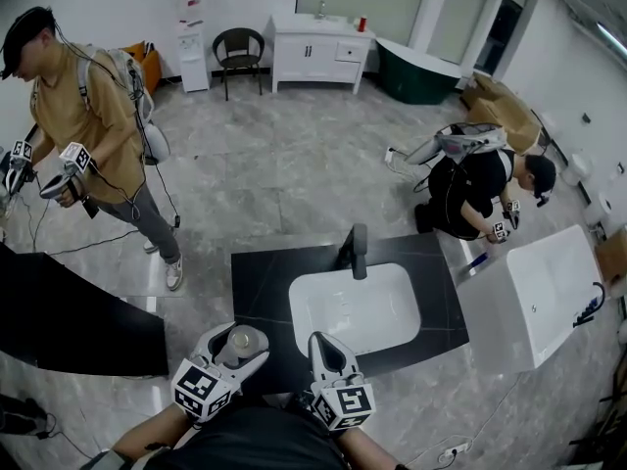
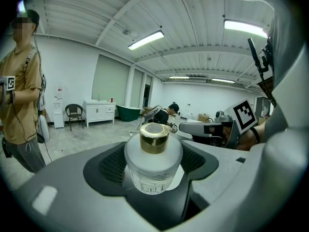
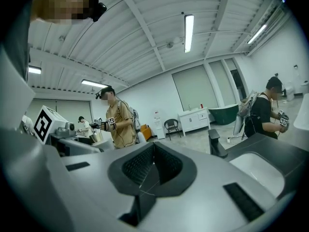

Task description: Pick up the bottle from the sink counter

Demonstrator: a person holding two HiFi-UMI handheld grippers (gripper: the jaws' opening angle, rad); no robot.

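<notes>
A squat frosted white bottle [image 2: 153,164] with a gold cap [image 2: 154,137] sits between the dark pads of my left gripper [image 2: 153,170], which is shut on it. In the head view the same bottle [image 1: 240,343] shows from above, held by the left gripper [image 1: 235,347] over the near left corner of the black sink counter [image 1: 263,280]. My right gripper [image 1: 323,351] hovers beside it at the counter's near edge. The right gripper [image 3: 153,170] is shut with nothing between its pads.
A white basin [image 1: 355,308] with a dark tap [image 1: 357,251] is set in the counter. A black table [image 1: 69,321] stands at left, a white bathtub [image 1: 544,292] at right. A person [image 1: 93,125] stands far left; another person [image 1: 480,192] crouches right.
</notes>
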